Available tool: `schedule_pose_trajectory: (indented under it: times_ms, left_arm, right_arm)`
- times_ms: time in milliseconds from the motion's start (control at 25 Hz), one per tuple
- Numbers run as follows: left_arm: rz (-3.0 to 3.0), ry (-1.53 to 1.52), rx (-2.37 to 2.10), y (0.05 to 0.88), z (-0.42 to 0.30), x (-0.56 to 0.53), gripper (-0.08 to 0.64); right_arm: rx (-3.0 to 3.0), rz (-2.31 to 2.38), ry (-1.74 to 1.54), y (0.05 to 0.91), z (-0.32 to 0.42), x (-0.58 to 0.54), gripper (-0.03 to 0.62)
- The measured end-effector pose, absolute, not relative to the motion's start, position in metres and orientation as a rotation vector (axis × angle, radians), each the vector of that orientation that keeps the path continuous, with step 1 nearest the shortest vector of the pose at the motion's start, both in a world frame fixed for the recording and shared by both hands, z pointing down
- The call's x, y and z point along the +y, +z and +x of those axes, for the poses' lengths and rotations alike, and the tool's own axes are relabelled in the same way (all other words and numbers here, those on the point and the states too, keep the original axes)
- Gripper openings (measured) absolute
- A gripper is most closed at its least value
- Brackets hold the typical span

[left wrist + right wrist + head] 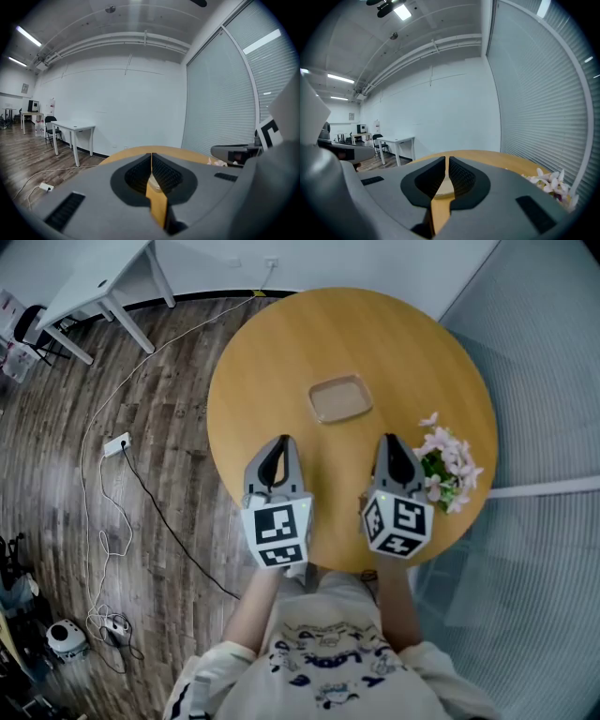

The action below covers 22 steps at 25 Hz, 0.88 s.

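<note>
Both your grippers sit low-centre in the head view, over the near edge of the round wooden table (281, 324). Left gripper (280, 442): jaws pressed together, nothing btwn them. Its own view shows the pads meeting at the tips w/ only tabletop showing thru the gap below. Right gripper (389, 439): same, clenched on nothing, just a hairline slit btwn the pads in its own view. Shallow clear tray (340, 397) lies mid-table, above and btwn the two grippers in frame, apart from both; looks empty. Flower sprig (448, 468) w/ pale pink blooms lies flat at the table's right edge, just beside your right gripper; can't tell if touching. It also shows lower right in the right gripper view. Progress, as I judge it: nothing picked up, tray and sprig untouched, so all the handling is left. White desk (94, 282) upper left, power strip (116, 443) on the wood floor (169, 381) at left.
</note>
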State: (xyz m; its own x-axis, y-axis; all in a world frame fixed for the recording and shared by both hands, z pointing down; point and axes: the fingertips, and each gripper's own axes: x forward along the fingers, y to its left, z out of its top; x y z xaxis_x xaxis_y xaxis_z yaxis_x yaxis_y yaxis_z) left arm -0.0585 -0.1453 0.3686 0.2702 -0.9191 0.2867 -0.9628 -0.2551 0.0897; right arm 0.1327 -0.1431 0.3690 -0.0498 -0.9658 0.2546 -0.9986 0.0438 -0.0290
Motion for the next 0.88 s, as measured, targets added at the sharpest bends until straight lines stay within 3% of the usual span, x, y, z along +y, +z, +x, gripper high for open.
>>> schedule_pose_trajectory:
  times_ms: [880]
  left_arm:
    - [2.099,0.365,-1.737,0.428,-0.034,-0.256,0.008]
  right_arm:
    - [-2.139,1.922,0.4,0.415,0.16,-0.274,0.025]
